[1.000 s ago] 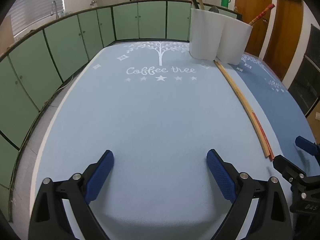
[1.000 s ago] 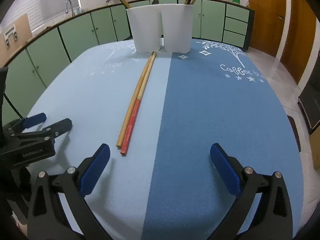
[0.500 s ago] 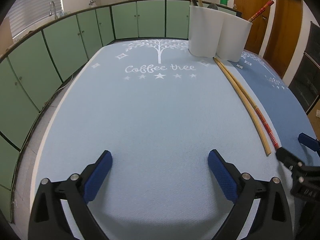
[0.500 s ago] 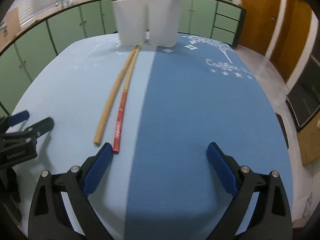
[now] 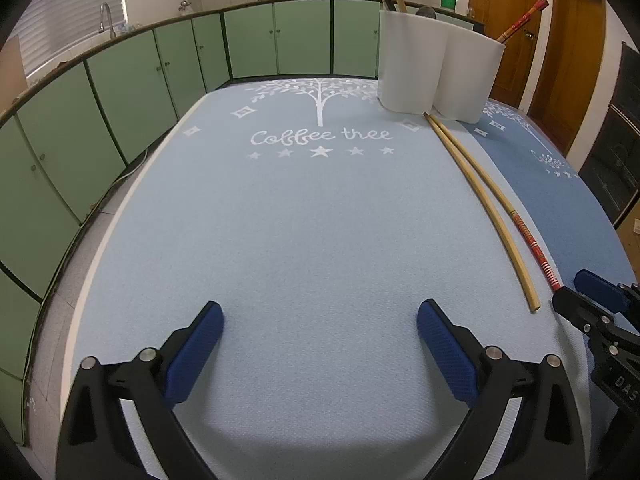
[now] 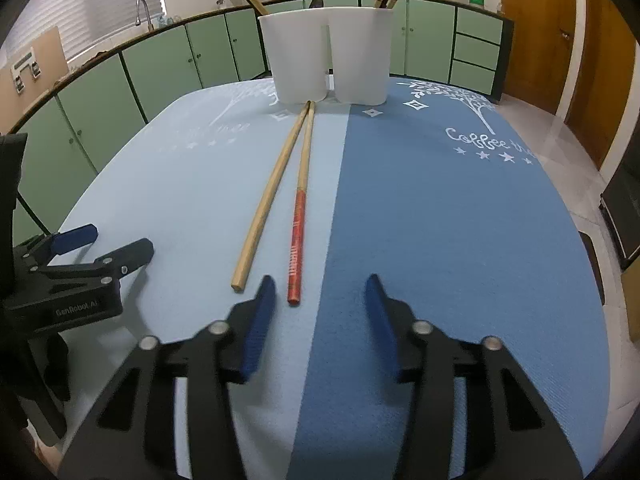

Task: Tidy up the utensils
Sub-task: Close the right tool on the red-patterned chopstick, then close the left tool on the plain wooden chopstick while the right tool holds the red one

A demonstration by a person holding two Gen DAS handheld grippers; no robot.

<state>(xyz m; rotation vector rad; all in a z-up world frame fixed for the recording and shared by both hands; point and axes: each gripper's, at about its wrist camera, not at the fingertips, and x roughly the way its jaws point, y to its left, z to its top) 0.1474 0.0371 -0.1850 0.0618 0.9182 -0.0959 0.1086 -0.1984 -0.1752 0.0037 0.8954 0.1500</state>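
Observation:
Two long chopsticks lie side by side on the blue mats, one plain wooden chopstick and one red-ended chopstick. Their far tips touch the white two-part holder, which stands at the back with more chopsticks in it. My right gripper is low at the red chopstick's near end. Its jaws are closing, and that end lies just inside the left pad, with no pad pressing on it. My left gripper hovers open over bare light-blue mat, left of the wooden chopstick and the red-ended chopstick.
The light-blue mat and the darker blue mat cover a table with rounded edges. Green cabinets ring the room beyond it. My left gripper sits close to the left of the wooden chopstick's near end.
The right gripper has crept forward to the red chopstick's near end and its jaws have narrowed from wide open. The left gripper has stayed put and open.

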